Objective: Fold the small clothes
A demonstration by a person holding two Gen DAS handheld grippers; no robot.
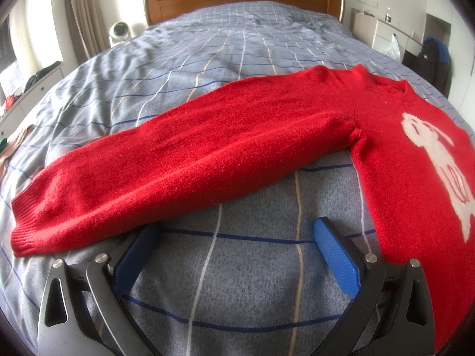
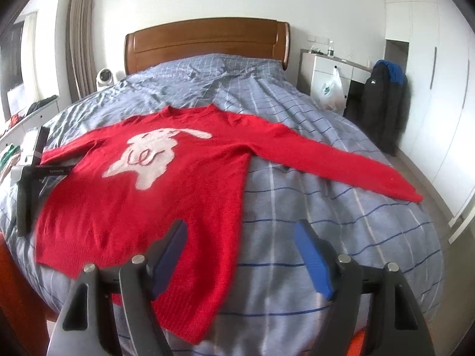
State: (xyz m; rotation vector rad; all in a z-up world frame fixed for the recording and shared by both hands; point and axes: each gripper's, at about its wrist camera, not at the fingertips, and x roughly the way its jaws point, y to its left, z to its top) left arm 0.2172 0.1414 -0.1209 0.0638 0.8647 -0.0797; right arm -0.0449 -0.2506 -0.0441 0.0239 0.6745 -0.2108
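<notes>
In the left wrist view, your left gripper hung with fingers spread wide and empty, just below the red sweater's outstretched sleeve on the plaid bedspread. In the right wrist view, your right gripper was likewise spread and empty over the sweater's lower hem.

Left gripper: matte black angular arms with triangular cut-outs, round silver screw heads at pivots, blue textured pads on fingers. Right gripper: same black frame, silver screws, blue pads on fingers; near pad looks darker, blurred.
</notes>
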